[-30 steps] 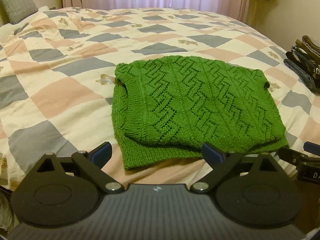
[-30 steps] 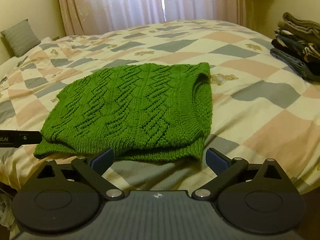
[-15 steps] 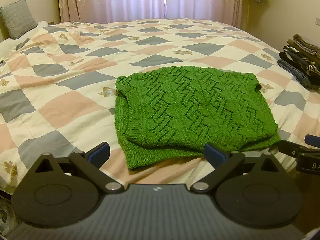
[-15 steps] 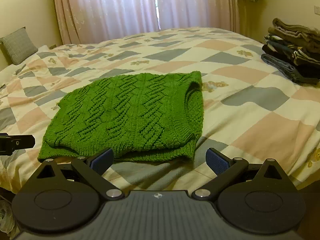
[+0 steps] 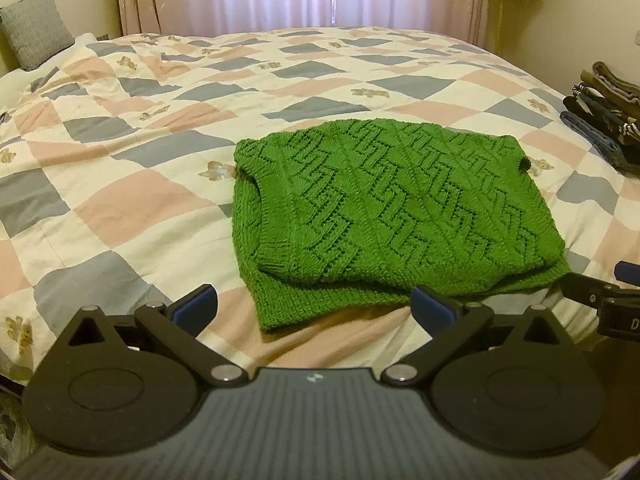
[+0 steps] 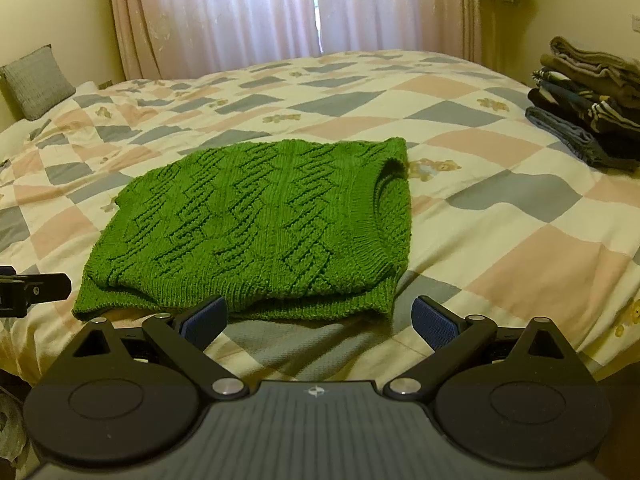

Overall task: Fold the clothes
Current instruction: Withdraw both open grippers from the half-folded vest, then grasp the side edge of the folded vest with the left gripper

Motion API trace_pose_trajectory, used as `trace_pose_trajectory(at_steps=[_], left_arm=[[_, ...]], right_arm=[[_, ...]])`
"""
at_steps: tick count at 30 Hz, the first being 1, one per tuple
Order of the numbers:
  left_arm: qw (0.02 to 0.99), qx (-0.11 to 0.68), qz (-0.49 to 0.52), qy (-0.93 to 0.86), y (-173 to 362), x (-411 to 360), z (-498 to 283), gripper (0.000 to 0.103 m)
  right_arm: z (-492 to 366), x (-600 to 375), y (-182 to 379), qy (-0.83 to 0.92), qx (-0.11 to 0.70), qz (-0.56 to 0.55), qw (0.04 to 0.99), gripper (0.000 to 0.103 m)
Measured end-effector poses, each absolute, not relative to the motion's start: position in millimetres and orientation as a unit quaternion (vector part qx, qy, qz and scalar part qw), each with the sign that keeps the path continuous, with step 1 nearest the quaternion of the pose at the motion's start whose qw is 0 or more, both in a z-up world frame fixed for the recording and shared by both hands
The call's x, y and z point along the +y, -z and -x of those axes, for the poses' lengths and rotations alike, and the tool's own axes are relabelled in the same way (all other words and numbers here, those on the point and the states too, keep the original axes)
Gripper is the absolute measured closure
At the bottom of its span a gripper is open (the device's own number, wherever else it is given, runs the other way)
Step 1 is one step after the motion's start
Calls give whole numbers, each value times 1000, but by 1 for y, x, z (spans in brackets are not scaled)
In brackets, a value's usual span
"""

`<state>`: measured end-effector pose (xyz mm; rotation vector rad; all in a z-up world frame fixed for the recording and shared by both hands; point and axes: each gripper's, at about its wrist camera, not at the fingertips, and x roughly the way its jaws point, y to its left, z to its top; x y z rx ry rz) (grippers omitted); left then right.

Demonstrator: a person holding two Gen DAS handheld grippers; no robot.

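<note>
A green knitted sweater (image 5: 384, 216) lies folded in half on the bed, its upper layer set back from the lower hem. It also shows in the right wrist view (image 6: 260, 224). My left gripper (image 5: 314, 308) is open and empty, just short of the sweater's near left hem. My right gripper (image 6: 320, 322) is open and empty, just short of the near right hem. Each gripper shows at the edge of the other's view, the right one (image 5: 600, 300) and the left one (image 6: 28, 288).
The bed has a checked quilt (image 5: 120, 152) in pink, grey and cream. A stack of folded dark clothes (image 6: 588, 108) sits at the bed's right edge. A grey pillow (image 5: 34, 28) lies at the far left. Curtains (image 6: 300, 12) hang behind.
Both grippers have pulled back and tilted up from the sweater, which now sits farther off in both views. The sweater has not moved. Both grippers stay open.
</note>
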<state>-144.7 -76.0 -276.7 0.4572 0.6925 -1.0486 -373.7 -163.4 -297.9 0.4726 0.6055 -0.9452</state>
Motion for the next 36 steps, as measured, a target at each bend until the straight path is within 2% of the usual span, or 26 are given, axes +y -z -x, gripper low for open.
trace_pose_trajectory(at_steps=[14,24,31,36], left_arm=[[764,365,-182,501,290,-84,124,1],[700,495,50,512,318,-72,25,2],[672,532,118,501,360,-95,-17,2],[653,528,165,517,378,-111,-42,2]], right_arm=[[370,-173,302,440,292,-225,819,2],[384,-200,307,460,266,-245,811,2],[377,-224,317,468,273,-256,801,2],[371,-239,325,470,281,-261,795,2]])
